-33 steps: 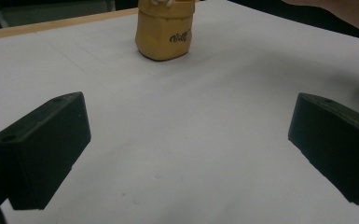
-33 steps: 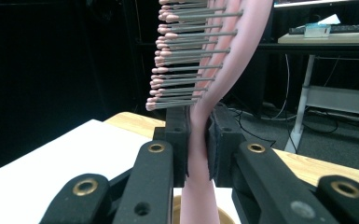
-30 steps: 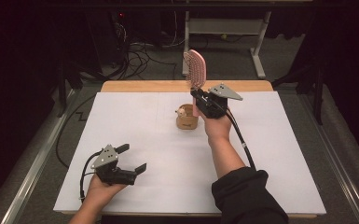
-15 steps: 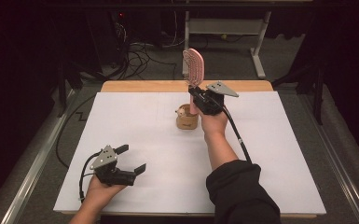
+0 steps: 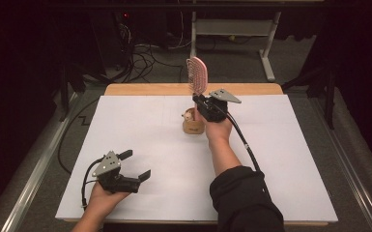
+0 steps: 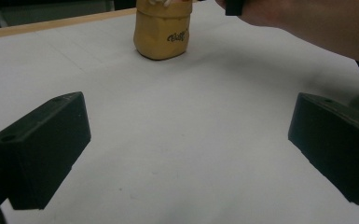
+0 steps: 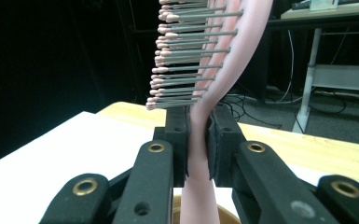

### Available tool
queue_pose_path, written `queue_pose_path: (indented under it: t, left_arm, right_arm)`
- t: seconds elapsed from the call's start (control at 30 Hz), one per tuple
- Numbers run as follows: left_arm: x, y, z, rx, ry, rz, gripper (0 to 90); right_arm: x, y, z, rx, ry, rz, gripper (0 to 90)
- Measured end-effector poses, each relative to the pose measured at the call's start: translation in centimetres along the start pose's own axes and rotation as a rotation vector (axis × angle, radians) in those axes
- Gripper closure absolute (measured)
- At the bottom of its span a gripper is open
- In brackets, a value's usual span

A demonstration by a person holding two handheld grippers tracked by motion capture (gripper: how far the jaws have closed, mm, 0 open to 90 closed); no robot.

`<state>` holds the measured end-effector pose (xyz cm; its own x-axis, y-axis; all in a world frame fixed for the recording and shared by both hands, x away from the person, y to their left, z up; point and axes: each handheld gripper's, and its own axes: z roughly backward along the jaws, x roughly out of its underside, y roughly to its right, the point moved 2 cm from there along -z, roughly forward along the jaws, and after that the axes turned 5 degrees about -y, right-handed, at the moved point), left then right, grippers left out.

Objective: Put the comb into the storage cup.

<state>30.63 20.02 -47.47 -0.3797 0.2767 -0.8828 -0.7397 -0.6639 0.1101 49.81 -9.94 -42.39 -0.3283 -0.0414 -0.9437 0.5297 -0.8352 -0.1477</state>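
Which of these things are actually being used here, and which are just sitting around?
In use:
- pink hairbrush, clamped at its handle by the right gripper
- tan holder below it

Sitting around:
- left gripper, open, resting on the white table
- cables on the floor
- metal stand

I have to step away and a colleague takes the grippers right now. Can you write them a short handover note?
Right gripper: shut on the pink hairbrush, clamped at the neck, head upright, handle pointing down into the tan holder.
Left gripper: open, holding nothing, near the front left of the white table.
Done: brush gripped and brought over the holder.
Left: whether the handle sits fully in the holder can't be told; likely seat it, then release.
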Motion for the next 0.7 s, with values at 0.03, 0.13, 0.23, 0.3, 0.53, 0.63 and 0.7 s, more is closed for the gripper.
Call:
queue_pose_path:
  t: [0.03, 0.13, 0.23, 0.3, 0.53, 0.63, 0.7]
  left_arm:
    - [0.0, 0.0, 0.0, 0.000, -0.001, 0.000, 0.0]
    - [0.0, 0.0, -0.1, -0.003, -0.003, -0.001, 0.0]
    - [0.0, 0.0, 0.0, -0.003, 0.002, 0.001, 0.0]
    - [0.0, 0.0, 0.0, -0.002, 0.000, -0.001, 0.0]
    - [0.2, 0.1, -0.2, 0.005, -0.012, -0.003, 0.0]
    - [0.3, 0.0, -0.2, 0.007, -0.012, 0.002, 0.0]
    - [0.3, 0.0, -0.2, 0.008, -0.010, 0.005, 0.0]
  right_arm:
    - [0.0, 0.0, 0.0, 0.000, 0.000, 0.000, 81.5]
    - [0.5, 0.0, -0.3, 0.001, -0.019, 0.010, 81.5]
    - [0.9, 0.0, -0.6, 0.003, -0.030, 0.002, 81.5]
    - [1.2, 0.0, -0.6, 0.004, -0.038, -0.001, 81.5]
    - [2.0, 0.1, -0.7, 0.002, -0.047, 0.000, 81.4]
    - [2.3, 0.3, -0.6, 0.002, -0.051, -0.014, 81.4]
    - [2.6, 0.5, -0.4, 0.004, -0.054, -0.017, 81.4]
